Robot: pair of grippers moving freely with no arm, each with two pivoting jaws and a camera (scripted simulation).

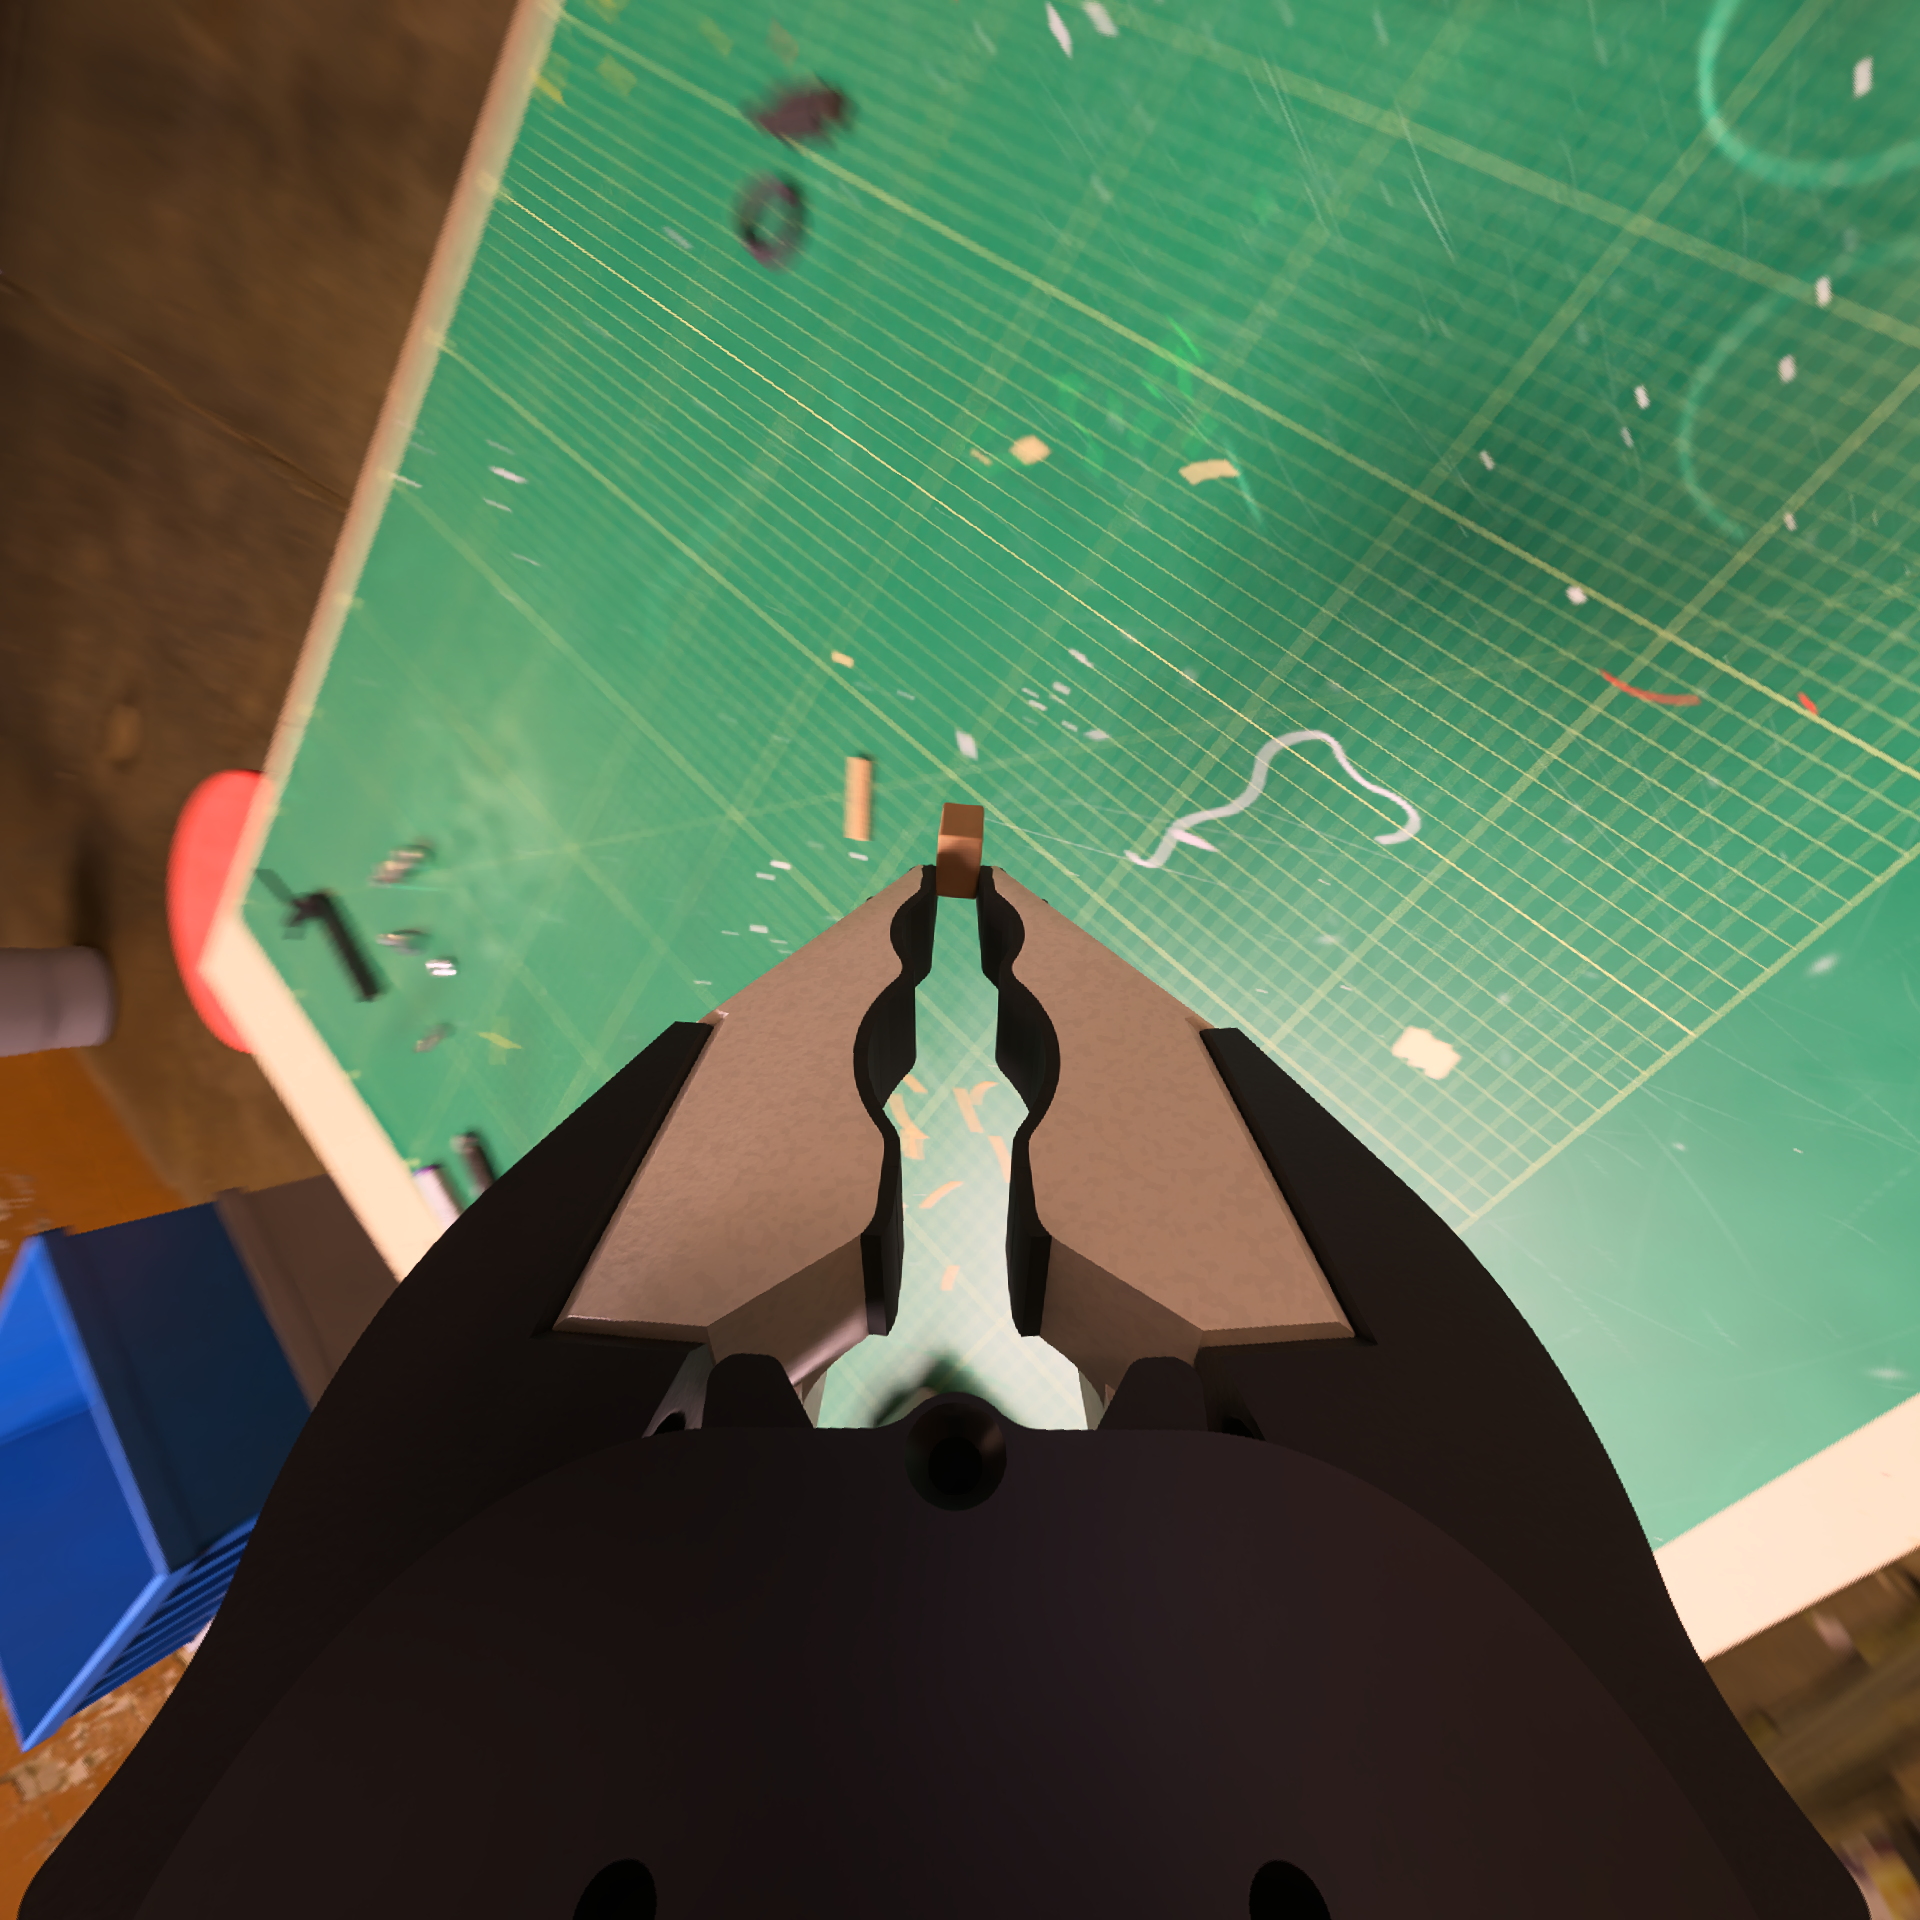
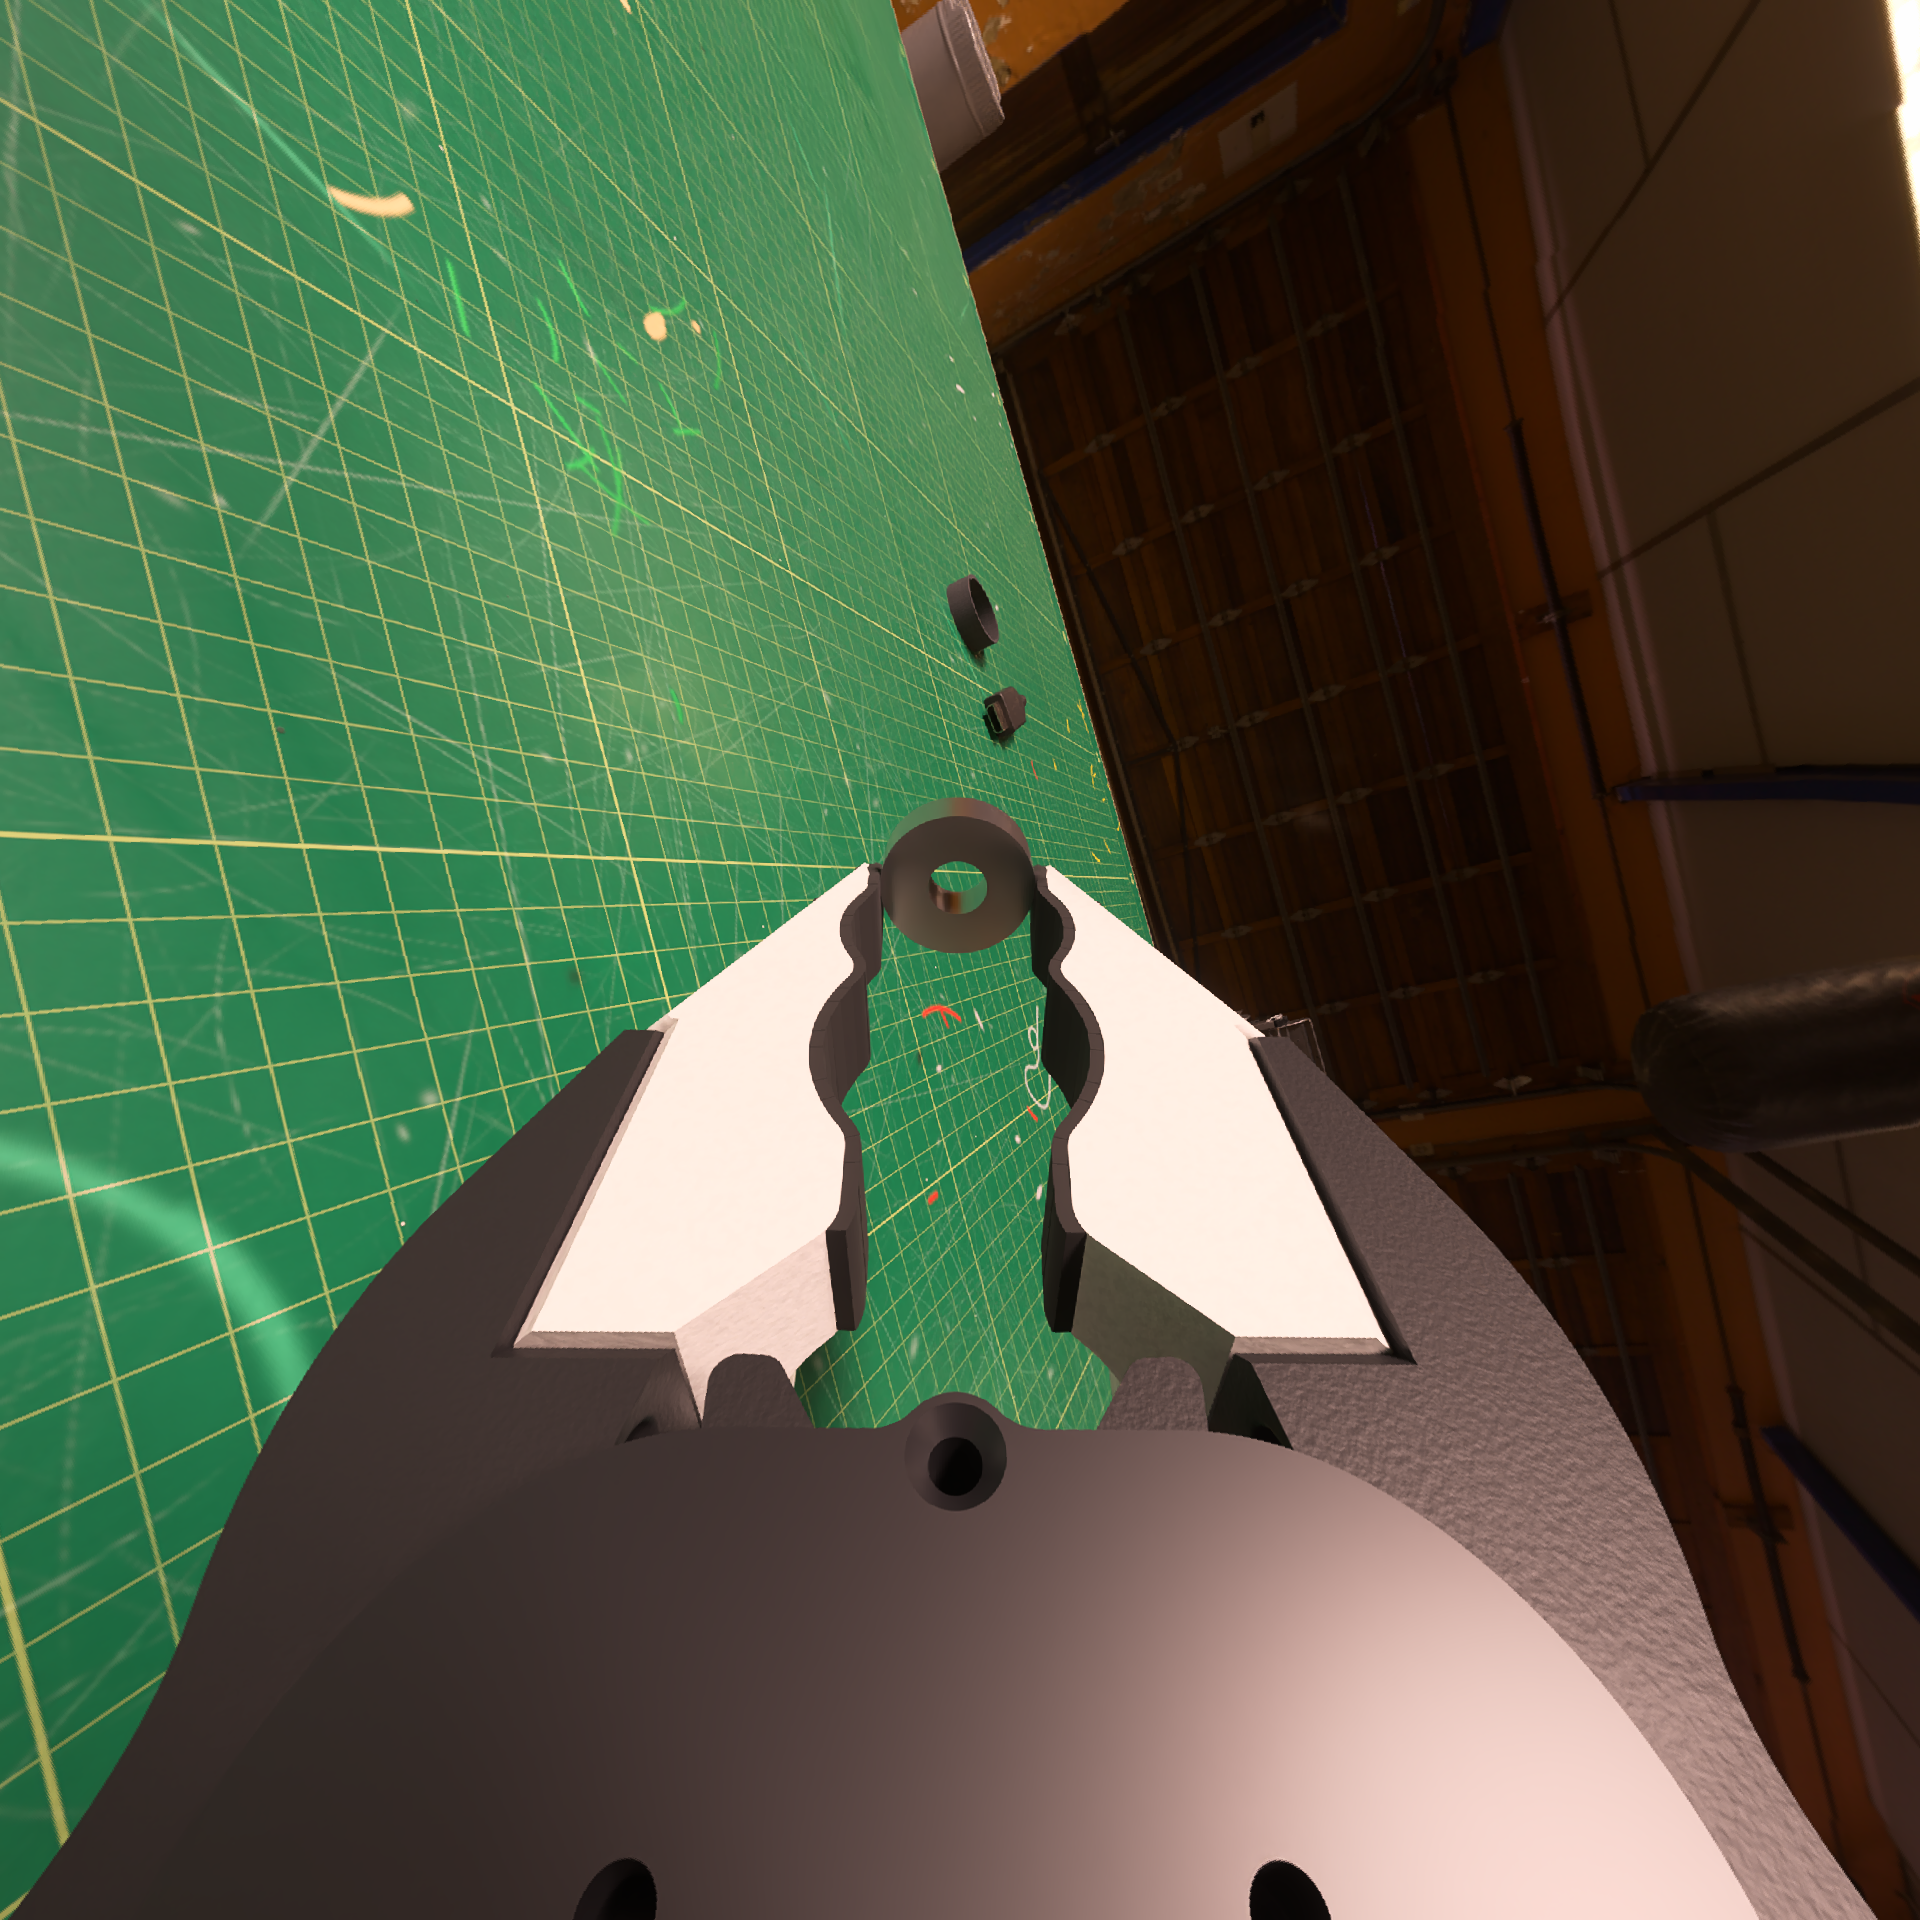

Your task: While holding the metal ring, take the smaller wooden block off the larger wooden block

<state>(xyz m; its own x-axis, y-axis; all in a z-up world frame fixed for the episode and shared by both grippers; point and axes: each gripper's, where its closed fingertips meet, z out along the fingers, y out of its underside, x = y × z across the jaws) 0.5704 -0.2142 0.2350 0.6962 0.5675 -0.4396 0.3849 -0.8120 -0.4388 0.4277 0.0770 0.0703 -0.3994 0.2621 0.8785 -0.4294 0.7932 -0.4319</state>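
Nearest the lens in the left wrist view, the left gripper (image 1: 958,881) had its two fingers pinched on a smaller wooden block (image 1: 959,847), which stuck out past the fingertips and stood clear above the green cutting mat (image 1: 1351,416). The larger wooden block could not be made out in either view.

In the right wrist view, the right gripper (image 2: 956,883) clamped a metal ring (image 2: 956,875) by its outer edge, the ring's hole facing the camera and the ring lifted off the mat.

The mat was gridded with pale yellow lines, scratched, and littered with small scraps: tan chips, white flecks, a curled white thread (image 1: 1278,795) and red slivers. A dark ring (image 2: 974,613) and a small dark part (image 2: 1003,713) lay near the mat's edge, just beside each other. The mat sat on a pale board (image 1: 312,1091) with a red disc (image 1: 213,904) poking out from under its edge.

Beyond the board lay a brown floor, a blue bin (image 1: 94,1455) and a grey cylinder (image 1: 52,997). The right view showed a dark wooden lattice (image 2: 1299,623) and pale wall panels (image 2: 1714,416) past the mat's edge.
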